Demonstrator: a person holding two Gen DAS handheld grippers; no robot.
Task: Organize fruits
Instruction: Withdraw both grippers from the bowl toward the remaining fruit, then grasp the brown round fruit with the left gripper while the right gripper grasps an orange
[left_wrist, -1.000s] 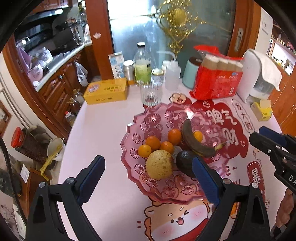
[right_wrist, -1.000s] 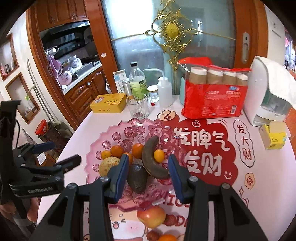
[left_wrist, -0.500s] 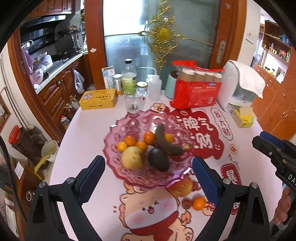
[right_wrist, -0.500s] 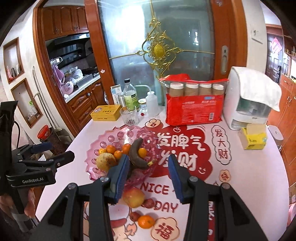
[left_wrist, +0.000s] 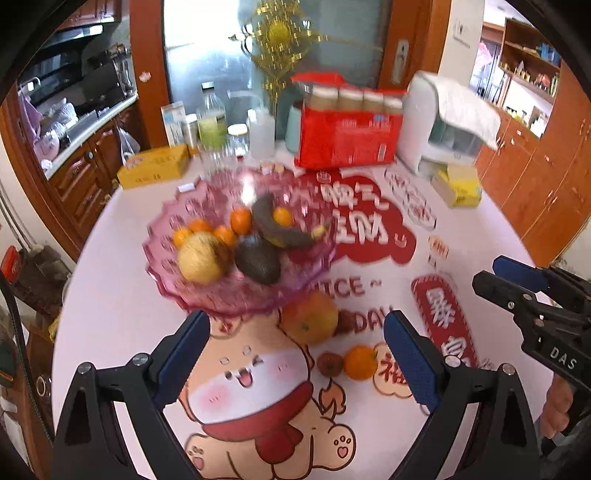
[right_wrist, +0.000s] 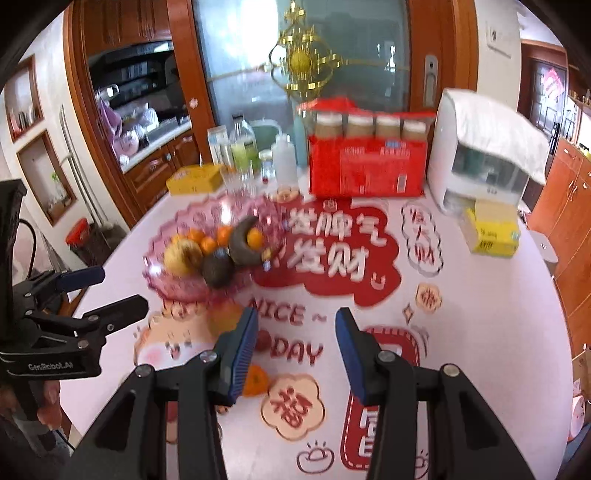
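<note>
A pink glass fruit bowl (left_wrist: 173, 236) (right_wrist: 162, 273) holds several small oranges, a yellow pear (left_wrist: 201, 258), a dark avocado (left_wrist: 256, 260) and a dark banana (left_wrist: 275, 229). On the table in front of it lie an apple (left_wrist: 310, 323) (right_wrist: 225, 315), a small orange (left_wrist: 360, 362) (right_wrist: 256, 380) and two small reddish fruits (left_wrist: 328, 363). My left gripper (left_wrist: 295, 363) is open and empty, above the table near the apple. My right gripper (right_wrist: 295, 350) is open and empty, right of the loose fruits.
At the table's back stand a yellow box (left_wrist: 155, 166), bottles (left_wrist: 212, 122), a drinking glass (right_wrist: 236, 181), a red pack of cups (left_wrist: 347, 129), a white appliance (left_wrist: 443, 129) and a small yellow carton (left_wrist: 458, 186). The table's left edge drops to the kitchen floor.
Both grippers have pulled back and away from the bowl, bringing the loose fruits on the table into view. Both stay open and empty.
</note>
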